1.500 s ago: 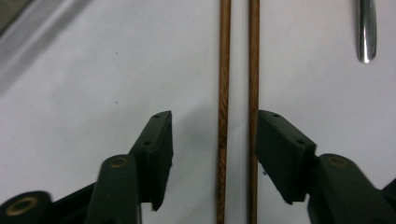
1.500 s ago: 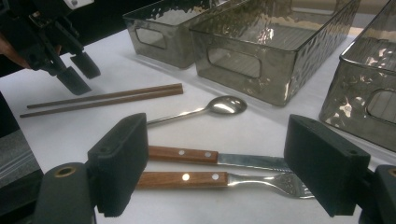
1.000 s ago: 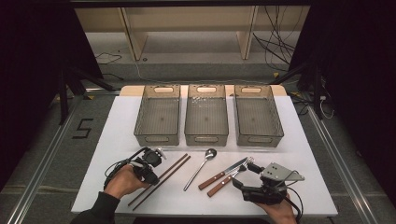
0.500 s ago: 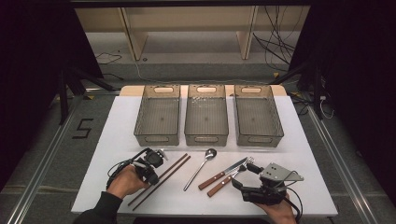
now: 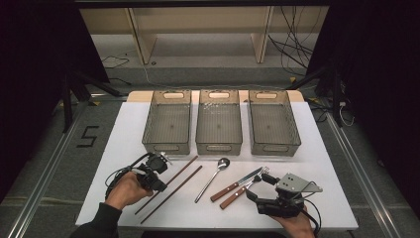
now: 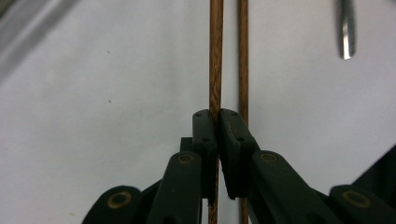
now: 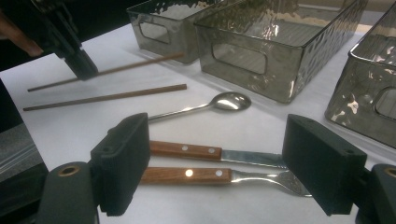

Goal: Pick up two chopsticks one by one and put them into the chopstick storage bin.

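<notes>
Nearest the person, the right tool (image 5: 253, 190) sits low at the white desk's (image 5: 322, 163) front edge, its jaws spread wide. In the right gripper view the wooden-handled knife (image 7: 205, 152) and fork (image 7: 219, 176) lie flat between those jaws, touched by neither; the right jaw hides the fork's tines and the knife's blade tip.

To the left, the left tool (image 6: 217, 116) is clamped on one chopstick (image 6: 215, 56), the jaws pressed against its sides. The second chopstick (image 6: 243, 51) runs just beside it, and the right jaw covers its lower stretch. Both sticks are cut off at the top of the left gripper view. Whether the held stick is lifted off the desk cannot be told.

Between chopsticks and knife lies a metal spoon (image 5: 213, 177), bowl pointing away from the person.

Farther back, three clear grey bins (image 5: 218, 124) stand side by side, touching or nearly so. What they hold is hard to make out through the dimpled walls.
</notes>
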The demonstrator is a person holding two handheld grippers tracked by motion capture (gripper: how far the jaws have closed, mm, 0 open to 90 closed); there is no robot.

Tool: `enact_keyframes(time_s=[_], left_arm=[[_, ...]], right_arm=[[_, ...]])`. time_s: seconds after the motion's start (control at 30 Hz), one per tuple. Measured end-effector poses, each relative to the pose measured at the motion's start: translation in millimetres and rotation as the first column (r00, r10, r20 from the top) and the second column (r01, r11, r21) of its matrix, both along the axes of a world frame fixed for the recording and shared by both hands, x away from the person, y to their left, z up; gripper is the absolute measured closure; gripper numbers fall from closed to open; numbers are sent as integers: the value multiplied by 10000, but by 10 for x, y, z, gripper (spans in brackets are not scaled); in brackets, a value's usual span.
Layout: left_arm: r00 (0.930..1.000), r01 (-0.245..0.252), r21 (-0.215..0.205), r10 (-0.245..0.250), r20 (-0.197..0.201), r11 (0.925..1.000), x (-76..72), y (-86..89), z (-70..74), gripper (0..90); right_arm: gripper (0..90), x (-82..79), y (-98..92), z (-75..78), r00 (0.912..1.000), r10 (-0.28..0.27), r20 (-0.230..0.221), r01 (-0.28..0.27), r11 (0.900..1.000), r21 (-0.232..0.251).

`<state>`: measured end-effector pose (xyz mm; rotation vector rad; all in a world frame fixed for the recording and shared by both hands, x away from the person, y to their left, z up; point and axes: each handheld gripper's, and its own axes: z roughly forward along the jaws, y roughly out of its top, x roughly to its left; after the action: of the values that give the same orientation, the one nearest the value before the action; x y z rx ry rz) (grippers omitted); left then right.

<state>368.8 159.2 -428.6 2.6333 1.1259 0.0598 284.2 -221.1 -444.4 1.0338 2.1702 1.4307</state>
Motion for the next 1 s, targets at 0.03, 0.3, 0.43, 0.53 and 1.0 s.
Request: enact_keyframes(time_s=[0.03,0.3,0.43,0.53,1.0], left_arm=[[10000,47,-51,-46,83,10000,-4,9,41,849],[9978,-172,-565,208,635,9983,44,138,218,848],[9951,-321,-897,402,904,9955,83,194,278,848],[9923,-426,-1142,554,1111,9925,127,226,327,848],[9727,-885,-2061,1291,1926,9745,485,354,682,848]], right_arm=[[241,-1,-1,1,10000,8,7,-8,10000,3],[241,-4,4,4,10000,54,21,-54,10000,74],[241,-1,2,1,10000,42,3,-42,10000,59],[241,0,-1,1,10000,53,7,-53,10000,65],[242,-4,-7,7,10000,59,14,-59,9999,116]])
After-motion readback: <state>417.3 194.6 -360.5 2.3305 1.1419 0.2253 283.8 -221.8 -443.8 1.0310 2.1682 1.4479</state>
